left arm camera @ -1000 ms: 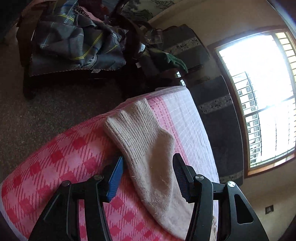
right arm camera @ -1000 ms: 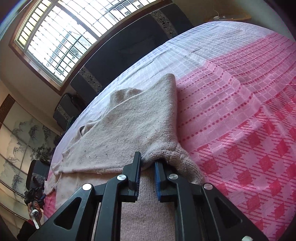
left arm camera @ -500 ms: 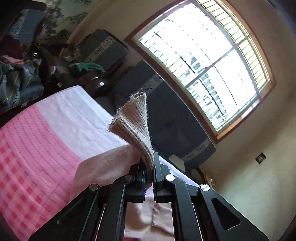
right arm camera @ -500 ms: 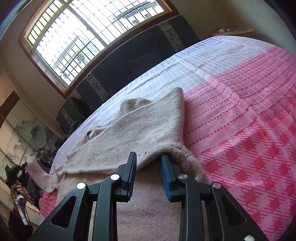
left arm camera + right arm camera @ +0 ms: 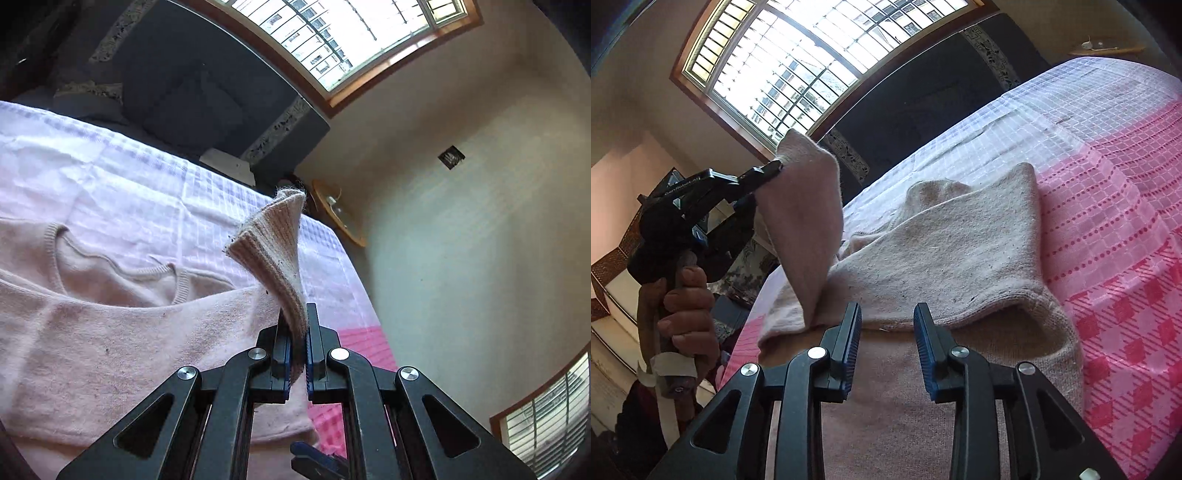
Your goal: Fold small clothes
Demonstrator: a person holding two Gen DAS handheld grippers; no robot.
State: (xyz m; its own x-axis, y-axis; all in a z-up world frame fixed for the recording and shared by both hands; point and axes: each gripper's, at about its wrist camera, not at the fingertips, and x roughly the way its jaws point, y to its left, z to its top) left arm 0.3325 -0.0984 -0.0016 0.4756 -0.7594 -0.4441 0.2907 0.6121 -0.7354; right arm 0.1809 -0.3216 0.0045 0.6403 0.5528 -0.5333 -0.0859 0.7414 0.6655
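- Above the pale pink sweater (image 5: pixel 110 332), my left hand-held gripper (image 5: pixel 297 328) is pressed together on the ribbed cuff of its sleeve (image 5: pixel 273 251), which stands up out of the jaws in a twisted cone.
- From the right wrist view, that same left hand-held gripper (image 5: pixel 775 166) sits up and to the left of the sweater (image 5: pixel 942 266), with the sleeve (image 5: pixel 805 229) hanging from it in a long strip down to the sweater's near edge.
- My left hand (image 5: pixel 683 306) wraps the handle below that tool, left of the sweater.
- My right hand-held gripper (image 5: pixel 886 332) stands spread just over the near fold of the sweater. Its jaws have just been opening, and their blue pads press on nothing; knit lies under the gap, not in a pinch.
- Spread across the bed (image 5: pixel 1108 166), the sweater lies flat with one side already folded over its body; the round neckline (image 5: pixel 122 266) shows at its far end in the left wrist view.
- Under the sweater, the bed cover is white grid at the far end and pink check at the near end.
- Beyond the sweater's far edge stands a dark sofa (image 5: pixel 207 85), and above that a large barred window (image 5: pixel 798 70).
- Right of the sweater, past the bed's corner, a small round wooden table (image 5: pixel 340 218) sits against the wall.
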